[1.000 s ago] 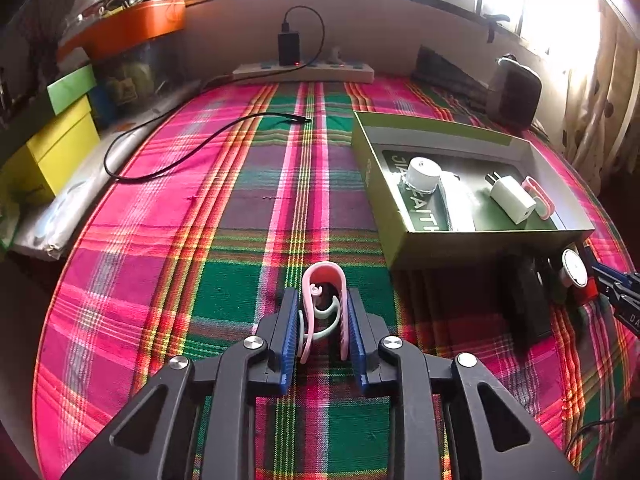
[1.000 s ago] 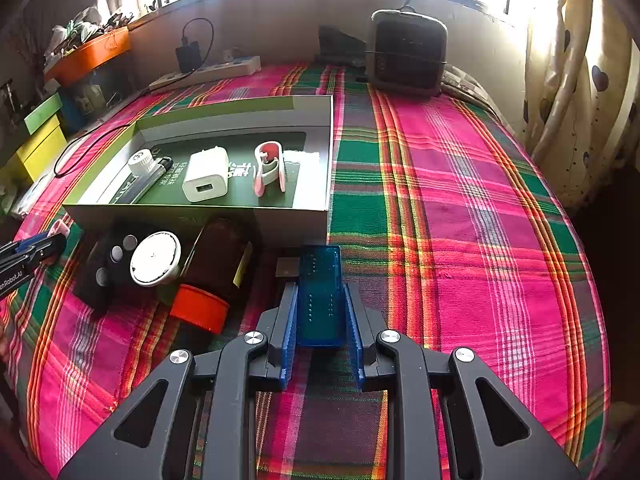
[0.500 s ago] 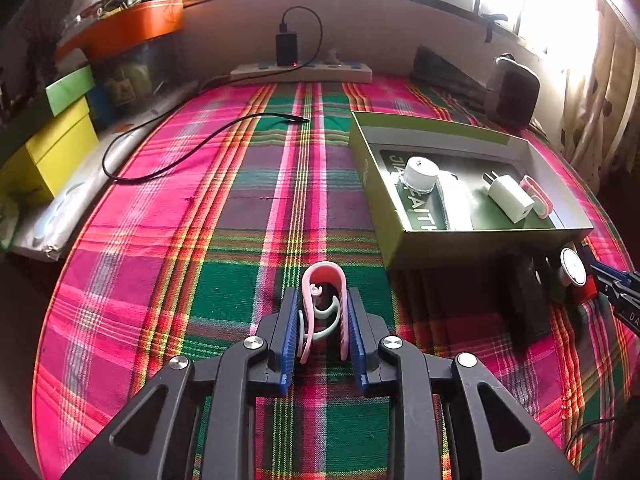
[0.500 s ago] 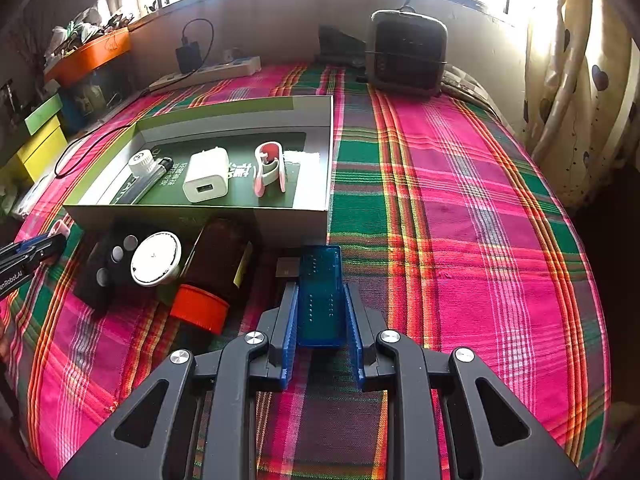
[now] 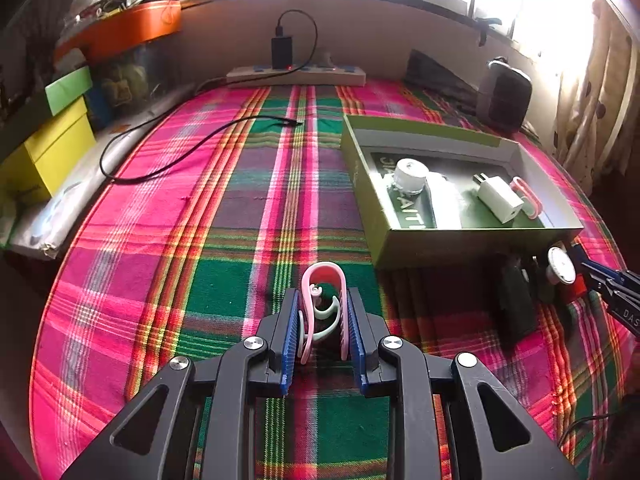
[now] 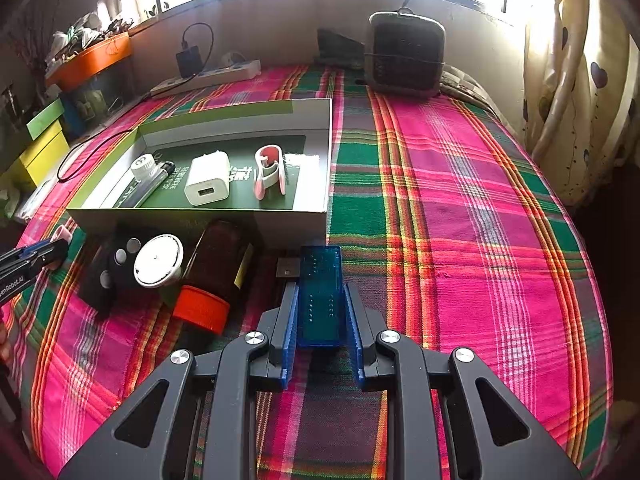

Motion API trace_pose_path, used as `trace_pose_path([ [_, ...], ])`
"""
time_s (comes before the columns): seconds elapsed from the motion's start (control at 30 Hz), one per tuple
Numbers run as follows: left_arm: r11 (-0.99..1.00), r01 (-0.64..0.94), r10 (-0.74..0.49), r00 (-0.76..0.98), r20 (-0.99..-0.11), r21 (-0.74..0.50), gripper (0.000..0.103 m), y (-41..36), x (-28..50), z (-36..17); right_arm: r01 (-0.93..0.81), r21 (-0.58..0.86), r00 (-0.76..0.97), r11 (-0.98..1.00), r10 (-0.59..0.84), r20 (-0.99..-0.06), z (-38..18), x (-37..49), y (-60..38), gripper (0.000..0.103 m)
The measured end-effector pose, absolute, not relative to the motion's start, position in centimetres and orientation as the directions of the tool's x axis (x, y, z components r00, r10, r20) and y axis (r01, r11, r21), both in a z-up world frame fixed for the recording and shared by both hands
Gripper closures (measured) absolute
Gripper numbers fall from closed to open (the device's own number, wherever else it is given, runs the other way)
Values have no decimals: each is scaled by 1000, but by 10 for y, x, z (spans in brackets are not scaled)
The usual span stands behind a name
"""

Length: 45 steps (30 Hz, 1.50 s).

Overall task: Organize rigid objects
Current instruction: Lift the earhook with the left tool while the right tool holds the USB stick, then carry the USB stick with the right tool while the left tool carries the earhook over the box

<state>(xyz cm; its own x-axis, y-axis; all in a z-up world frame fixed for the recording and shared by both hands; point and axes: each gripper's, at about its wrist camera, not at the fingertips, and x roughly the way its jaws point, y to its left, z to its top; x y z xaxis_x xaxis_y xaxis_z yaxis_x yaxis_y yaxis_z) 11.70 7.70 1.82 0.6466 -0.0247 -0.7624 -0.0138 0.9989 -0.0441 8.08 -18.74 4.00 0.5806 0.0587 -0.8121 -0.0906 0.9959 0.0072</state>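
Observation:
My left gripper (image 5: 323,312) is shut on a pink U-shaped clip (image 5: 325,280) with pale green hooks inside it, held just above the plaid cloth. My right gripper (image 6: 321,308) is shut on a translucent blue rectangular case (image 6: 321,280) in front of the open green box (image 6: 280,222). That box (image 5: 404,244) holds a white charger (image 6: 208,180), a second pink clip (image 6: 269,168), a white round cap (image 6: 144,165) and a dark tube. In front of the box lie a brown bottle with an orange cap (image 6: 216,272), a white disc (image 6: 158,261) and a black remote (image 6: 108,268).
A power strip with a plugged charger (image 5: 296,74) and a loose black cable (image 5: 168,148) lie at the back. A dark speaker (image 6: 406,54) stands by the wall. Yellow and green boxes (image 5: 48,148) are stacked at the left. The left gripper's tip (image 6: 28,260) shows at the right wrist view's left edge.

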Motion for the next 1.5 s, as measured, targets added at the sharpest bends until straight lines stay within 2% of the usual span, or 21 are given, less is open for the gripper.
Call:
trace_pose_path([
  [0.87, 993, 92, -117, 715, -690, -73, 81, 51, 121, 69, -101, 32, 657, 994, 91, -748, 81, 75, -197, 80],
  [1.5, 984, 154, -169, 679, -715, -86, 81, 32, 169, 61, -210, 76, 634, 975, 195, -748, 96, 132, -183, 80],
])
